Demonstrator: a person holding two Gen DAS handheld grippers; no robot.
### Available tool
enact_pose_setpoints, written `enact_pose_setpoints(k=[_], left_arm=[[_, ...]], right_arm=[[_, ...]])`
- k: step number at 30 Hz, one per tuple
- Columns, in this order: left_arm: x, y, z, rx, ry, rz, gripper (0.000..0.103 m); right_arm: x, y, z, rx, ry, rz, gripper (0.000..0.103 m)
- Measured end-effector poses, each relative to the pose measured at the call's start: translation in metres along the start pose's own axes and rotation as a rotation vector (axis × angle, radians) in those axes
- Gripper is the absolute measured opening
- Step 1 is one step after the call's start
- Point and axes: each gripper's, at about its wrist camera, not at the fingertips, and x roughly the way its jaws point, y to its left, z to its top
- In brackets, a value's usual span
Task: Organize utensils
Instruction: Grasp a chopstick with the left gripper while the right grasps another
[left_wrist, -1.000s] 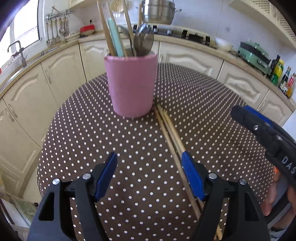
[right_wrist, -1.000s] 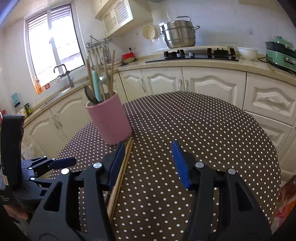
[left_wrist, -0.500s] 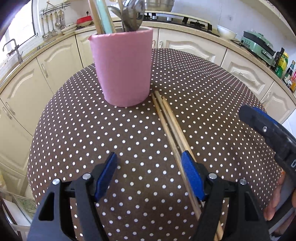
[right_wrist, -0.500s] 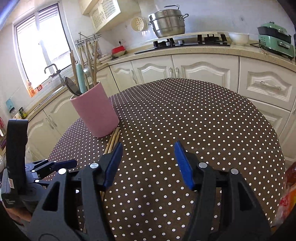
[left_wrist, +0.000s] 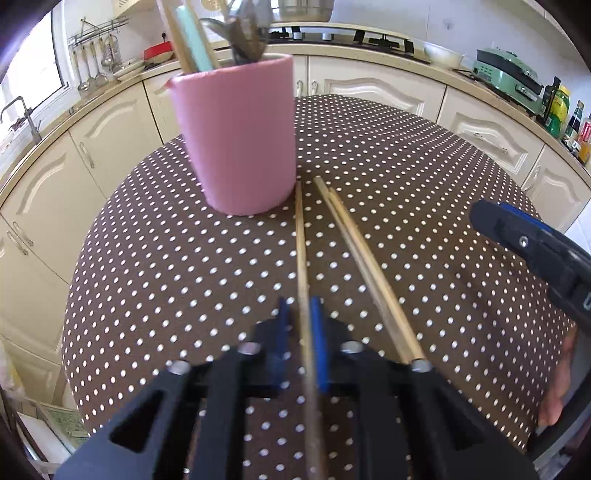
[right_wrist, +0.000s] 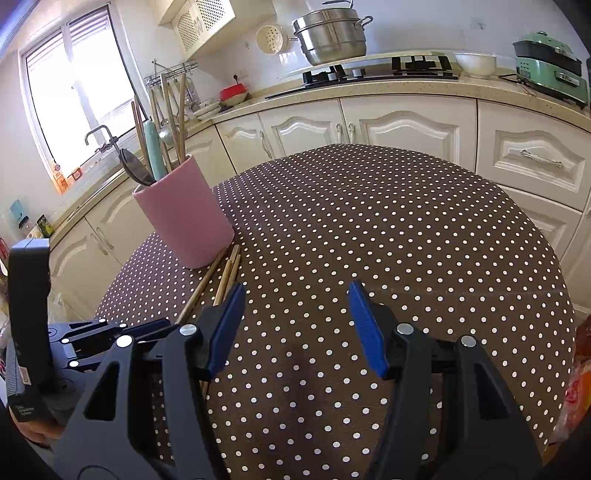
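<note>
Left gripper (left_wrist: 300, 314) jaws had just closed, pinching one chopstick (left_wrist: 300, 236) for the pink holder (left_wrist: 236, 133); right gripper (right_wrist: 295, 306) jaws spread, empty.

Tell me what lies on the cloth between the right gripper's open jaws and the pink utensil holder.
In the right wrist view, the right gripper and the pink utensil holder have wooden chopsticks lying between them on the dotted tablecloth; nothing else.

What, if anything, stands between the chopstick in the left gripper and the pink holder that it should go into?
Nothing visible on the cloth. The left gripper is shut on one chopstick, whose far tip lies beside the pink holder.
</note>
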Motion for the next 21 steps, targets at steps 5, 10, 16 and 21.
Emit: enact_pose_setpoints(k=[5,10,16,21], left_arm=[[-0.011,0.015,-0.014,-0.051,-0.004,-0.032,0.006],[-0.020,0.038,-0.030,-0.122,0.002,-0.042,0.006],[-0.025,0.056,-0.040,-0.175,0.010,-0.039,0.006],[-0.025,0.064,-0.041,-0.177,0.015,-0.046,0.006]], right_arm=[[0.007,0.019,-0.001,-0.090,0.037,0.001,0.058],[0.021,0.050,-0.011,-0.191,0.134,0.059,0.058],[0.039,0.058,-0.013,-0.220,0.226,0.011,0.057],[0.037,0.040,-0.013,-0.208,0.242,-0.062,0.057]])
